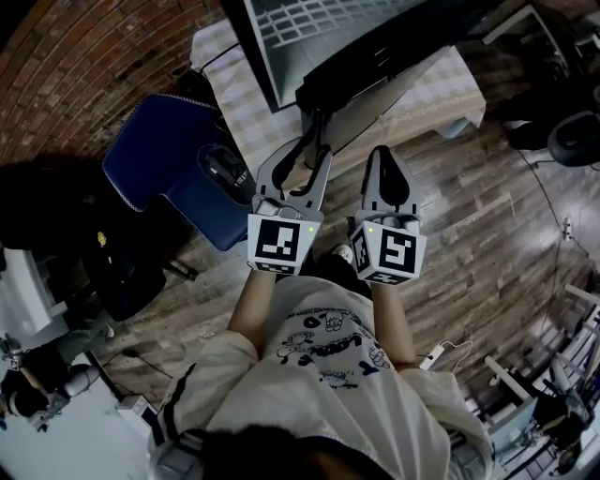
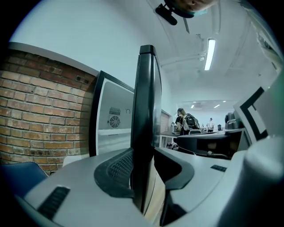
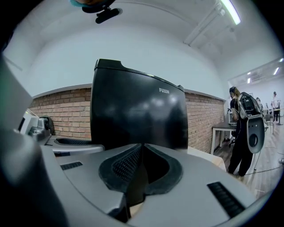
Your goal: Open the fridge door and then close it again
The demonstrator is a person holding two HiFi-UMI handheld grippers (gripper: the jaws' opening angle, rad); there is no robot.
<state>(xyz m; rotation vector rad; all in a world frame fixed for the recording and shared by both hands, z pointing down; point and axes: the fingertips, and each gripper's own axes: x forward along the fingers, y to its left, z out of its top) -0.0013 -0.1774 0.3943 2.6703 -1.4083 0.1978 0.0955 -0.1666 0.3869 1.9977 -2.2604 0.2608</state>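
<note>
Head view: person holds both tools out front, arms side by side.

L gripper [image 1: 314, 148]: jaws pinching the free vertical edge of the tall black glossy fridge door [image 1: 403, 52]. L gripper view confirms it: the door edge [image 2: 146, 111] stands upright between the ribbed pads [image 2: 116, 170], both sides in contact.

R gripper [image 1: 386, 161]: just beside the L one, at its 3 o'clock. Jaws pressed together, nothing between them. R gripper view shows the tips [image 3: 142, 153] met, with the door's outer face [image 3: 137, 106] straight ahead; whether they touch it cannot be told.

Fridge: at 12 o'clock of the person. Door stands open, swung clear of the silver cabinet w/ white wire shelves [image 1: 319, 28]. Cabinet interior w/ round fan grille [image 2: 113, 124] is visible at 9 o'clock of the door edge.

Support: low table w/ checked cloth [image 1: 239, 98] carries the fridge.

Surroundings: dark-blue padded chair [image 1: 169, 164] at 10 o'clock of the grippers, on wood-plank floor [image 1: 478, 216]. Red brick wall [image 2: 40, 119] behind the cabinet.
</note>
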